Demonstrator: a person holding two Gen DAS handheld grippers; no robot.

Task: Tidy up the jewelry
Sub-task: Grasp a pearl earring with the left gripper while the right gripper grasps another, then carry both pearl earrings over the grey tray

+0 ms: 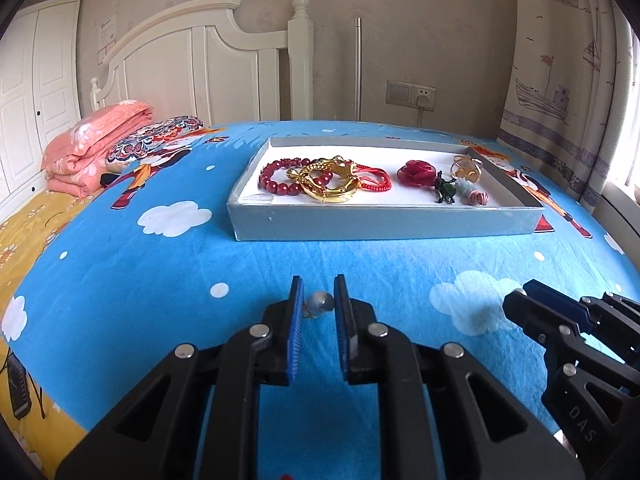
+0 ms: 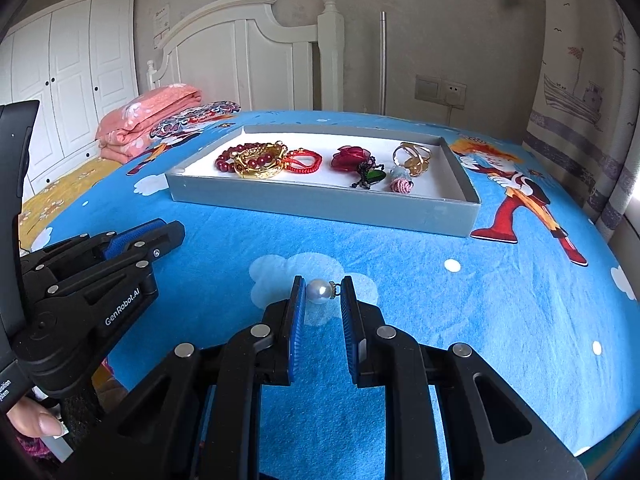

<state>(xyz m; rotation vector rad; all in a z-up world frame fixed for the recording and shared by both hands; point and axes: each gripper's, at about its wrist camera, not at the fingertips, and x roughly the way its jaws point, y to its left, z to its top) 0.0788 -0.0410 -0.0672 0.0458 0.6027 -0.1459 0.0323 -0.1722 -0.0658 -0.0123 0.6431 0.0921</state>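
The left gripper (image 1: 318, 300) held its blue-padded jaws clenched on a small grey-white pearl earring (image 1: 320, 303) with a gold fitting, just above the blue cloud-print bedsheet (image 1: 200, 264). The right gripper (image 2: 323, 292) was likewise closed on a round white pearl earring (image 2: 319, 291) – the pearl pressed against its left pad, the small gold cap touching the right one.

In the left wrist view the right gripper sat at about four o'clock, well apart from the left. At twelve o'clock from both grippers lay a shallow grey cardboard tray (image 1: 384, 224) with a white lining. Inside it, from nine o'clock across to three o'clock: a dark red bead bracelet (image 1: 280, 178), a gold bangle (image 1: 328, 184) overlapping it, a red woven cord bracelet (image 1: 374, 182), a red fabric rose (image 1: 416, 172), a green-and-black pendant (image 1: 446, 190) and gold rings (image 1: 466, 168).
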